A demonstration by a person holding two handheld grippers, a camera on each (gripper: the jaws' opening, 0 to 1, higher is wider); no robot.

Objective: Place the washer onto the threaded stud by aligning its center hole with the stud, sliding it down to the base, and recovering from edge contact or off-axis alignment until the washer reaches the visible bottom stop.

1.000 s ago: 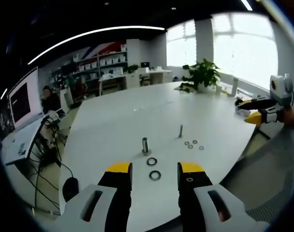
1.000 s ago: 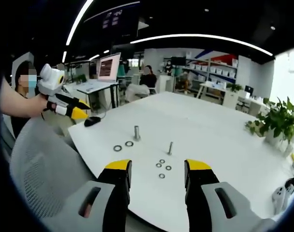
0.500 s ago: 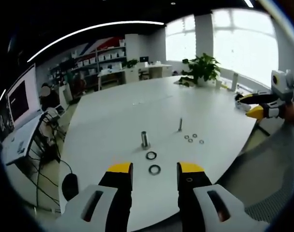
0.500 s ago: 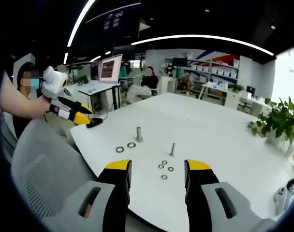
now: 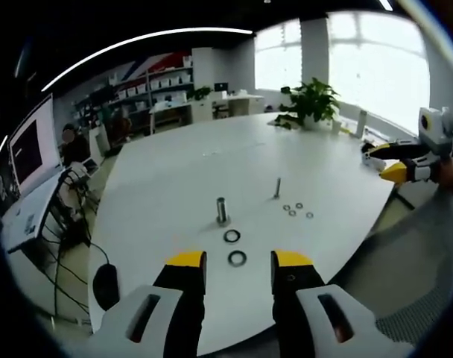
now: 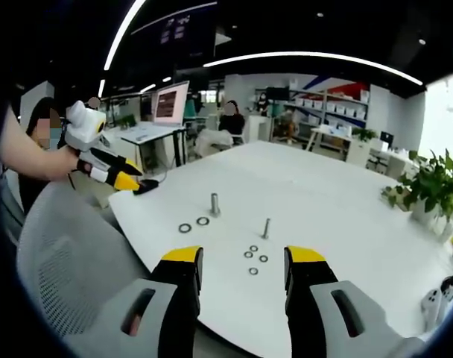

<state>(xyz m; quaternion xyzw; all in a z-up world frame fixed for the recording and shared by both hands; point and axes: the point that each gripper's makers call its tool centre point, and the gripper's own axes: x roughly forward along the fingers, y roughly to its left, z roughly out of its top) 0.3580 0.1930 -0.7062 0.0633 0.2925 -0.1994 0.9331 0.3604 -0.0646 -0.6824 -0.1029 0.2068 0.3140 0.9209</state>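
Left gripper view puts our left gripper point(image 5: 238, 267) at 6 o'clock, its yellow-tipped jaws spread wide with nothing between them, hovering above the near edge of the white table point(image 5: 182, 179). Just beyond the jaws lie two large washers point(image 5: 237, 258), one at 12 o'clock of the other and apart from it. Past them at 11 o'clock stands a thick stud point(image 5: 222, 210), upright on its base. Toward 1 o'clock a thinner threaded stud point(image 5: 277, 188) stands upright as well, and near it at 4 o'clock sits a loose cluster of small washers point(image 5: 295, 209), flat on the table. At 3 o'clock our right gripper point(image 5: 394, 170) comes into sight beyond the table's edge, held by a hand; we cannot tell from here how its jaws stand.

In the right gripper view, the right gripper point(image 6: 243, 268) shows its own jaws parted and empty over the table edge. We see the small washers point(image 6: 254, 258) just ahead at 12 o'clock, the threaded stud point(image 6: 266, 227) behind them, the large washers point(image 6: 194, 224) and thick stud point(image 6: 214, 204) at 11 o'clock. The left gripper point(image 6: 126, 183) hangs at 9 o'clock above a grey mesh chair point(image 6: 70, 261). A potted plant point(image 6: 428, 190) stands at 3 o'clock.
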